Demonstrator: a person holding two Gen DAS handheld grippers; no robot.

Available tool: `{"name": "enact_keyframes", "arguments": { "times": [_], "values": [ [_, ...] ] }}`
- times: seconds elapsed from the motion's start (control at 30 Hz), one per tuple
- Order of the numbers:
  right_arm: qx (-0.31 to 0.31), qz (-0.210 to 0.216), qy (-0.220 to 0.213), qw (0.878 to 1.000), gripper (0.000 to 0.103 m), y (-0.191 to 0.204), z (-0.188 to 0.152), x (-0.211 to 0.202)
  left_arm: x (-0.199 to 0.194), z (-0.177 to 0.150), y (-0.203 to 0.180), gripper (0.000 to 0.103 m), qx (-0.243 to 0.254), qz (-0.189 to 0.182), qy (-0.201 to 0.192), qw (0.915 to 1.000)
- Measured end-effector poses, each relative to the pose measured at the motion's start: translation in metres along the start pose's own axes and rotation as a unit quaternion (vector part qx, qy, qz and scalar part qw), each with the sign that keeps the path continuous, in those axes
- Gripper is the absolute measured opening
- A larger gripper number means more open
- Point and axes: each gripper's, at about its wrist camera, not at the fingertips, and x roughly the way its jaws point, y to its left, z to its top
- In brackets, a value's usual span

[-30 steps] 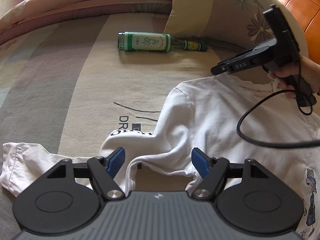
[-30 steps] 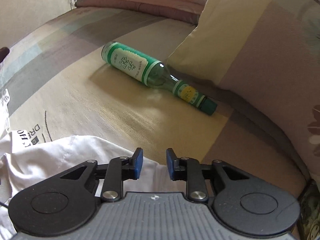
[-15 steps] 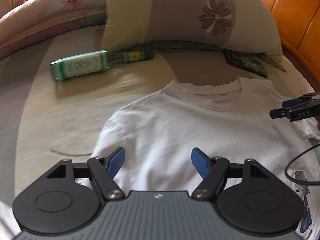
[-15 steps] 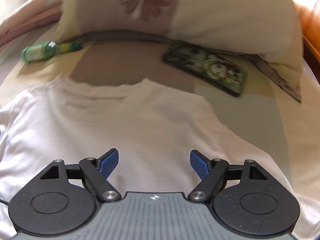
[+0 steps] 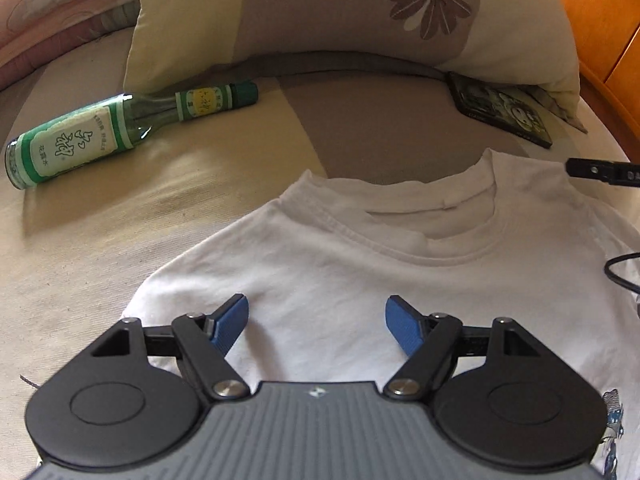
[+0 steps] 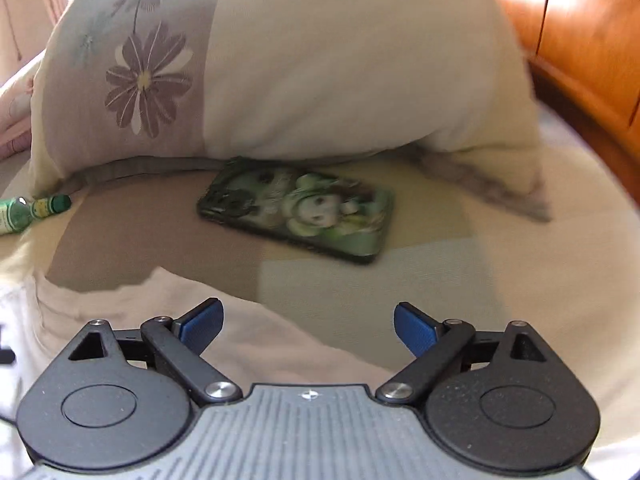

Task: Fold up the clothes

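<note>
Left wrist view: the left gripper [image 5: 317, 322] sits over the chest area of a white T-shirt [image 5: 360, 272], its jaws spread wide apart with nothing between the blue pads [image 5: 230, 322]. The T-shirt lies flat on the bed [image 5: 100, 240], front side up, with the collar [image 5: 400, 216] at the far end and a small printed figure [image 5: 612, 420] at the near right edge. Far left of the shirt, a green glass bottle [image 5: 120, 128] lies on its side on the bedsheet, its cap pointing right toward a flower-patterned pillow [image 5: 340, 16]. A phone in a green picture case [image 5: 502, 110] lies far right, partly tucked under the pillow's lower edge. The tip of the right gripper [image 5: 600, 170] enters from the right edge, just over the shirt's right shoulder; a black cable [image 5: 618, 274] loops across the shirt near it. Wooden furniture [image 5: 600, 20] is visible at the far right. Right wrist view: the right gripper [image 6: 308, 326] has its jaws fully apart and empty, positioned above the right shoulder edge of the T-shirt [image 6: 248, 336], with bare bedsheet showing beyond. The phone [image 6: 300, 208] lies directly ahead, well apart from the shirt, and the bottle's neck [image 6: 36, 210] shows at the far left under the pillow [image 6: 320, 60].
</note>
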Motion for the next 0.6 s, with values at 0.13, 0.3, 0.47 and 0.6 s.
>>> {"name": "enact_keyframes", "arguments": {
  "times": [0.13,0.3,0.47,0.6],
  "values": [
    [-0.04,-0.015,0.045,0.998,0.072,-0.047,-0.022,-0.024,-0.003,0.005,-0.002,0.076,-0.008,-0.002,0.009,0.9999],
    [-0.069,-0.066,0.077,0.992,0.056,-0.095,-0.033,-0.034,-0.01,-0.001,-0.025,0.077,0.018,-0.025,0.024,0.9992],
    [-0.081,-0.079,0.097,0.989,0.054,-0.123,-0.048,-0.047,-0.007,-0.007,-0.056,0.077,0.08,-0.04,0.045,0.995],
    [-0.128,-0.051,0.123,0.983,0.054,-0.124,-0.063,-0.048,-0.005,-0.004,-0.073,0.077,0.096,-0.061,0.05,0.9923]
  ]
}}
